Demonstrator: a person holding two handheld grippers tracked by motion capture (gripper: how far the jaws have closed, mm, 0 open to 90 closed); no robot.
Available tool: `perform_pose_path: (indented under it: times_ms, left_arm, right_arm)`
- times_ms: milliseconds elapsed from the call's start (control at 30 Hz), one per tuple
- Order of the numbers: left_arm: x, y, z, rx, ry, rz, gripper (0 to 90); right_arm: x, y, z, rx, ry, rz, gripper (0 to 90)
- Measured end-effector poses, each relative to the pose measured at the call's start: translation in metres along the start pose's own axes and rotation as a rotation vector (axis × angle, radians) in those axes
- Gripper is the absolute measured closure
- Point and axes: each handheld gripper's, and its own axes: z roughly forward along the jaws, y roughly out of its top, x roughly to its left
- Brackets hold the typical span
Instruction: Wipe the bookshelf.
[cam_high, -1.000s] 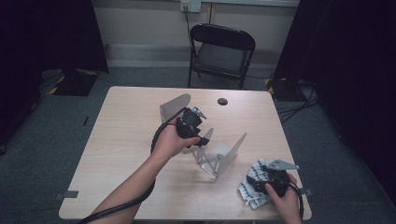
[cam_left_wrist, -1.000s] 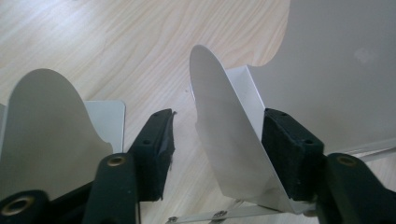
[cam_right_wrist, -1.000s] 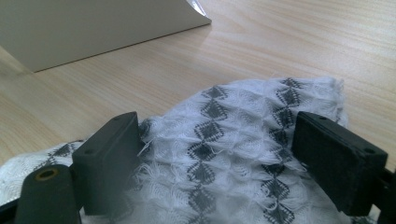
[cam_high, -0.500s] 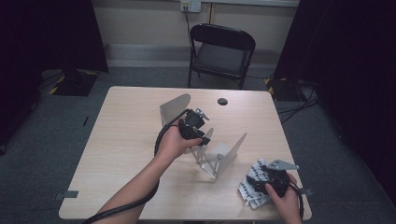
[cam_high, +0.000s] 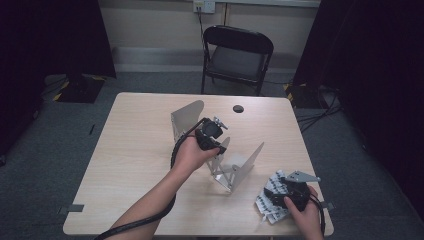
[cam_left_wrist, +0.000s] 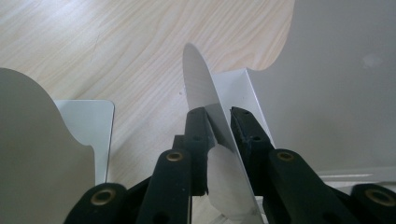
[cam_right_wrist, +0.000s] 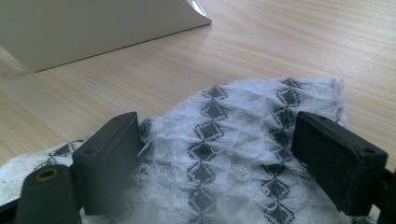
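Thin grey metal bookends stand mid-table: one at the back (cam_high: 187, 117), one at the front right (cam_high: 248, 165), and a small upright plate (cam_high: 220, 152) between them. My left gripper (cam_high: 218, 146) reaches down onto that middle plate. In the left gripper view the plate (cam_left_wrist: 198, 74) runs between the pads of the left gripper (cam_left_wrist: 218, 114); its jaws have just been closing and now pinch the plate. My right gripper (cam_high: 283, 199) rests on a white cloth with grey diamonds (cam_high: 269, 199) near the front right corner. In the right gripper view, the right gripper (cam_right_wrist: 219, 135) has its jaws wide apart with the cloth (cam_right_wrist: 233, 105) bulging between them.
The wooden table (cam_high: 135, 150) has bare room on its left half. A small black disc (cam_high: 238, 108) lies near the far edge. A black folding chair (cam_high: 235, 55) stands behind the table. The left gripper's cable (cam_high: 175, 150) loops past the forearm.
The left hand has edged slightly right over the middle bookend plate. The right hand and the cloth have stayed put.
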Motion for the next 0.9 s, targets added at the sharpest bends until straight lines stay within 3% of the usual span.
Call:
perform_pose_path:
  times_ms: [333,433,500,667,900]
  left_arm:
    - [-0.004,0.004,0.002,0.016,0.011,-0.007,86.5]
    - [-0.006,0.007,0.000,0.047,0.035,0.026,89.7]
    - [-0.005,0.008,-0.003,0.056,0.035,0.045,90.0]
    - [0.002,0.009,-0.013,0.047,0.014,0.022,90.0]
    - [0.008,0.011,-0.021,0.058,0.016,0.044,90.0]
  right_arm:
    - [0.000,0.000,0.000,-0.001,0.000,-0.001,14.8]
    - [0.000,0.000,0.000,0.000,0.001,0.000,14.8]
    - [0.000,0.000,0.000,0.000,0.000,0.000,14.8]
    - [0.000,0.000,0.000,-0.001,0.002,0.001,14.8]
    - [0.000,0.000,0.000,-0.001,0.002,0.000,14.8]
